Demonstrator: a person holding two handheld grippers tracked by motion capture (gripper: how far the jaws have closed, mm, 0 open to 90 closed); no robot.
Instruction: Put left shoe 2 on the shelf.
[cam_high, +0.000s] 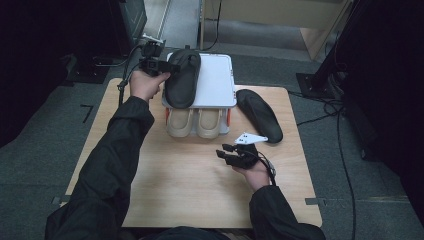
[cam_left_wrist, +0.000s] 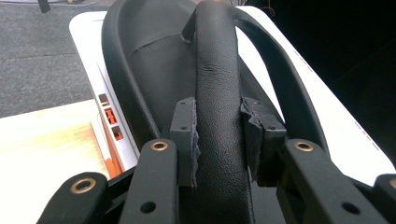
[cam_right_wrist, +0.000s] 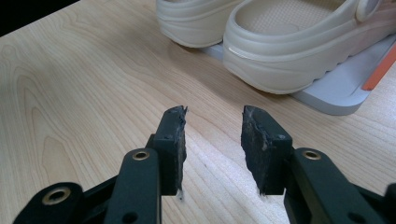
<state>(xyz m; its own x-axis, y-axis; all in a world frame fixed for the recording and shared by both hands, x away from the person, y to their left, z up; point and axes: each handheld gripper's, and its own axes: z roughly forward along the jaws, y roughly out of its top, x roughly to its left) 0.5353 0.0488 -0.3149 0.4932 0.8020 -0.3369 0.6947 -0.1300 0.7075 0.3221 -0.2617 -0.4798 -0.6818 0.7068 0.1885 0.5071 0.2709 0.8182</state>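
The left gripper (cam_high: 167, 66) clamps the strap of a black sandal (cam_high: 182, 77) on the rack's (cam_high: 220, 80) top shelf, far left. Risk: the strap slips, dropping the sandal. The right gripper (cam_high: 227, 150) hangs open and empty. Count: two black sandals, the second (cam_high: 259, 115) lying right of the rack; two beige clogs (cam_high: 195, 122) on the lower shelf.

Lab – cables (cam_high: 336, 131) on grey carpet (cam_high: 30, 165).

Between the left gripper's pads (cam_left_wrist: 186, 140), the black sandal's strap (cam_left_wrist: 217, 102) hid the footbed beneath and ran off the bottom edge. Beyond the right gripper's fingers (cam_right_wrist: 170, 140), the beige clogs (cam_right_wrist: 299, 51) were cropped at the top edge.
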